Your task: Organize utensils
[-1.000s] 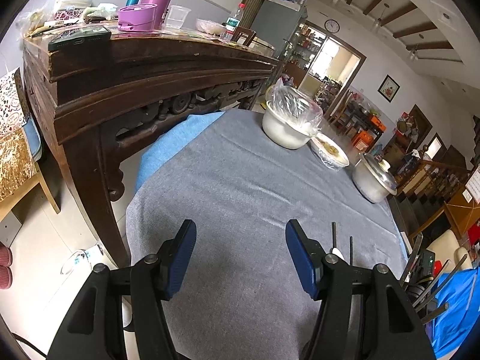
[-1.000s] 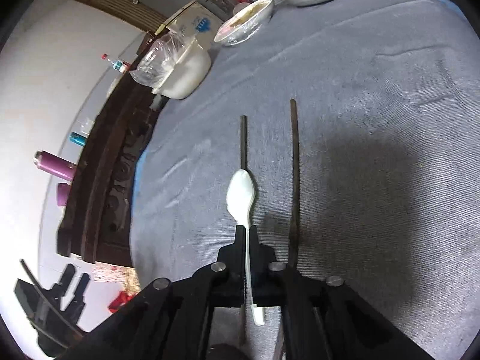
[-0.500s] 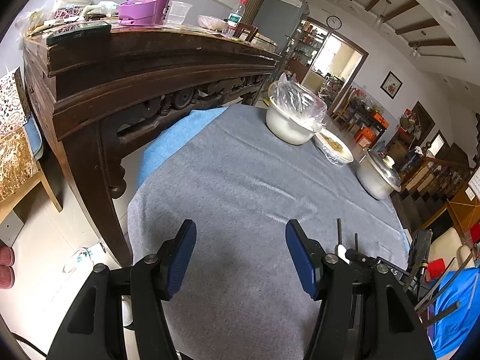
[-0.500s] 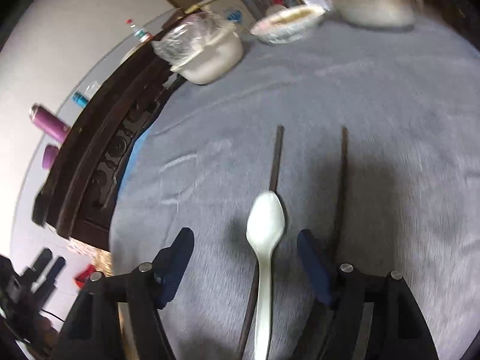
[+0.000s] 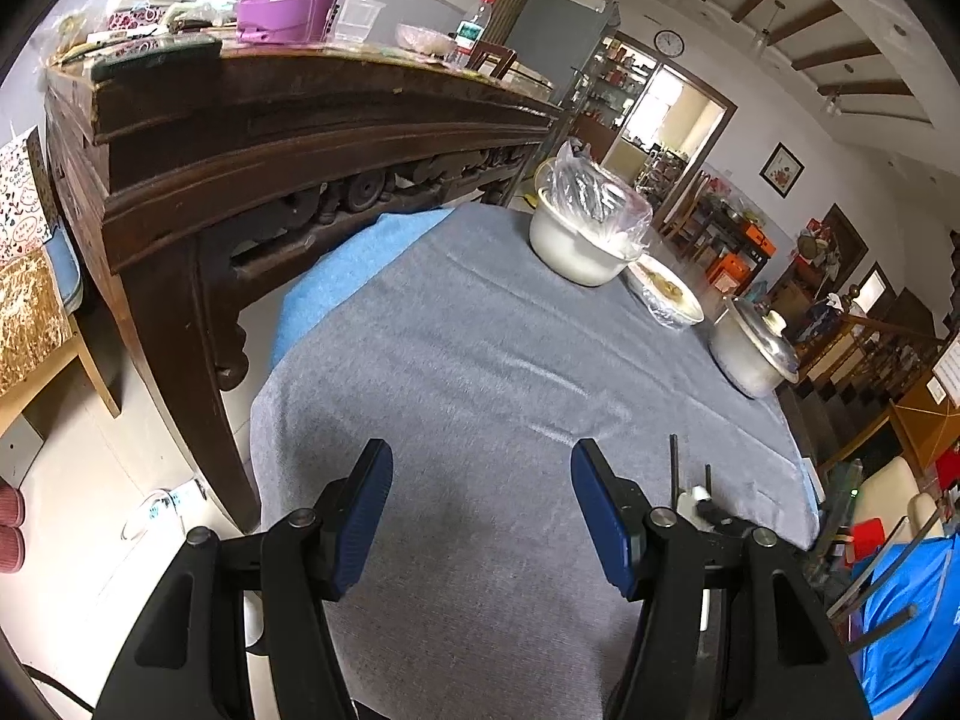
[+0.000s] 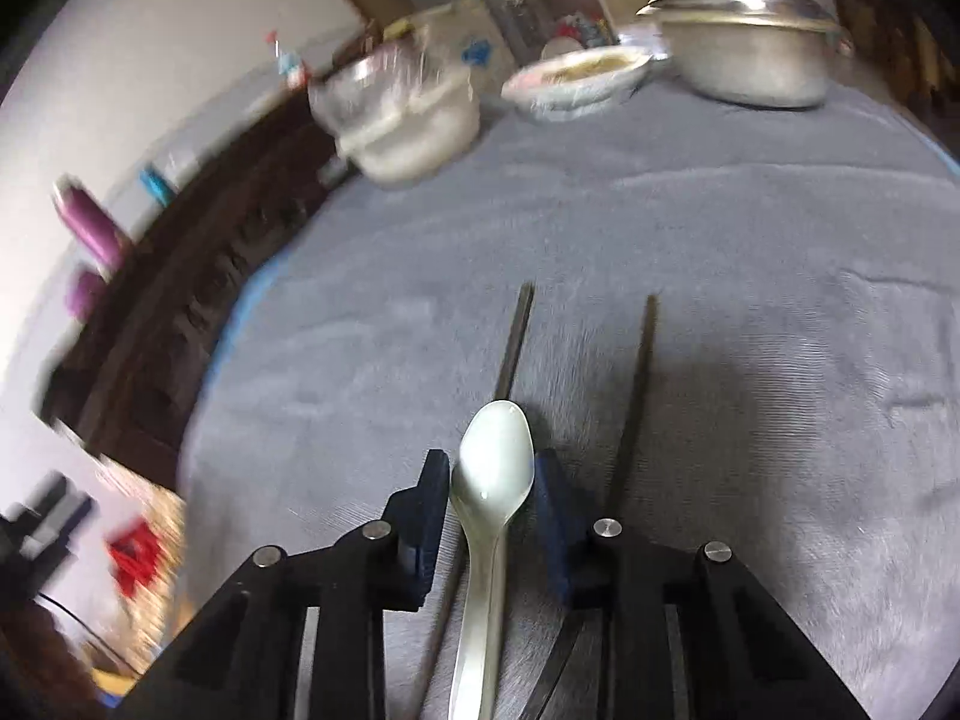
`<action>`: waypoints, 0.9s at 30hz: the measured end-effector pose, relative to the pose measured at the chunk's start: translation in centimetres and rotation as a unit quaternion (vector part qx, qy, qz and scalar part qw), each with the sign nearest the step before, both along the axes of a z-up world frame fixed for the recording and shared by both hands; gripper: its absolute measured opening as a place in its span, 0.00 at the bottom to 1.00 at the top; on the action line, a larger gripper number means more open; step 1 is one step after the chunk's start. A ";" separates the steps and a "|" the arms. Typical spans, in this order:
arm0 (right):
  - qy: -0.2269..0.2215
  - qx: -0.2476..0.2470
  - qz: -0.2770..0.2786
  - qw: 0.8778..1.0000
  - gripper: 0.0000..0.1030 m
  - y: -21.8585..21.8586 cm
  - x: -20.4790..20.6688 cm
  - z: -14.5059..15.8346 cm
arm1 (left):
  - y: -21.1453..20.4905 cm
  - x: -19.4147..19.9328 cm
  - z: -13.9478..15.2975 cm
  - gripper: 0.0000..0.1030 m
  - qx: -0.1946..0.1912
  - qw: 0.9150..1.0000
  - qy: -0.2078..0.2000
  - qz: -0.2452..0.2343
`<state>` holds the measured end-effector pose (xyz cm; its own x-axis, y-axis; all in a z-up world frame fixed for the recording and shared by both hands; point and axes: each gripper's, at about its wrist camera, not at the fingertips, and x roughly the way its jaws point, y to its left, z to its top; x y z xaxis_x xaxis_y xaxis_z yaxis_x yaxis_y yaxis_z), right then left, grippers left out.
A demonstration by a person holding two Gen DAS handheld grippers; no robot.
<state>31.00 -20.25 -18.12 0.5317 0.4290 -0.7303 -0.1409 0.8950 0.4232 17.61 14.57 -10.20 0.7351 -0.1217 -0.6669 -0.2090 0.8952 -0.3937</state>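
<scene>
A white spoon point(image 6: 492, 480) lies on the grey tablecloth point(image 6: 720, 240), its bowl pointing away from me, on top of one of two dark chopsticks point(image 6: 516, 336) point(image 6: 639, 384) that lie parallel. My right gripper point(image 6: 492, 480) has its blue pads close on either side of the spoon's bowl, with small gaps still showing. My left gripper point(image 5: 480, 504) is open and empty above the cloth; the chopstick tips point(image 5: 673, 462) and the spoon tip point(image 5: 696, 492) show just past its right finger.
A bag-covered white bowl point(image 5: 582, 240), a wrapped dish of food point(image 5: 666, 294) and a lidded metal pot point(image 5: 750, 354) stand at the table's far side. A dark carved wooden sideboard point(image 5: 270, 138) runs along the left. A blue cloth point(image 5: 900, 618) lies at the right.
My right gripper let go of the spoon and opened wide, then narrowed again around the spoon's bowl as the view tilted up. My left gripper stayed open, drifting slightly.
</scene>
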 end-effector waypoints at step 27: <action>-0.054 0.045 -0.154 0.986 0.32 -10.0 -3.4 1.5 | -6.2 13.6 -6.4 0.59 -0.001 0.972 0.118 -0.203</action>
<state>27.60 -30.21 -16.65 0.7190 0.2949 -0.6293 0.0837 0.8622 0.4996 31.20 8.38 -16.65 0.4530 -0.3706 -0.8108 0.0765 0.9223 -0.3788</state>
